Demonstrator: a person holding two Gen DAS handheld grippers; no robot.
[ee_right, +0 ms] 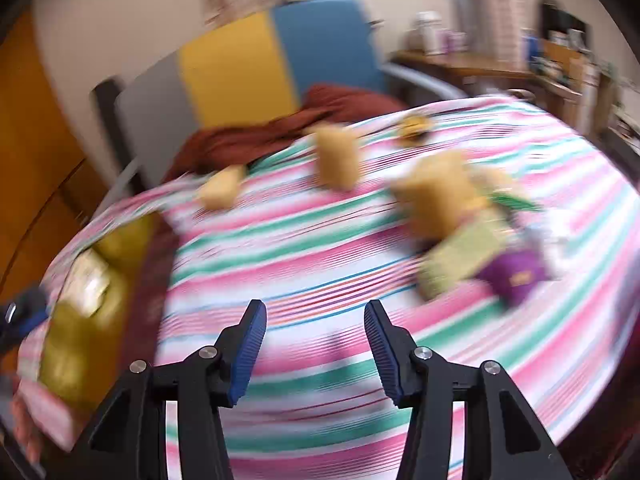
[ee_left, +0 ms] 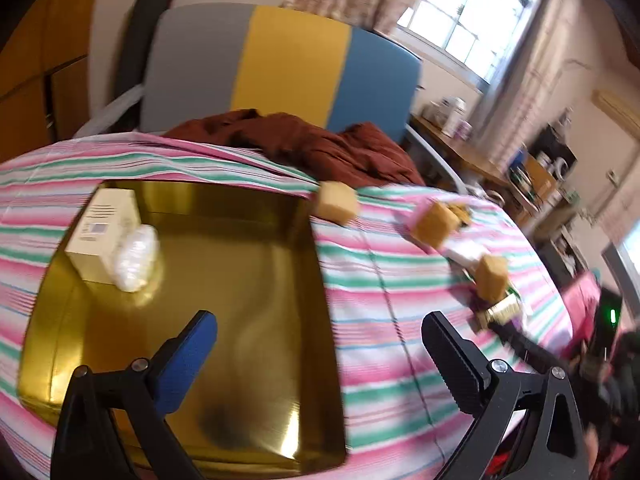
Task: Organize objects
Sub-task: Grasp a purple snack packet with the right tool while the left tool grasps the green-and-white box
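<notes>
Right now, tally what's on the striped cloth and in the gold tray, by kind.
Tan cubes on the striped cloth: 3
White box in the gold tray: 1
White wrapped bundle in the tray: 1
Total: 5, not counting the blurred small packets at the far right, which can't be counted.
</notes>
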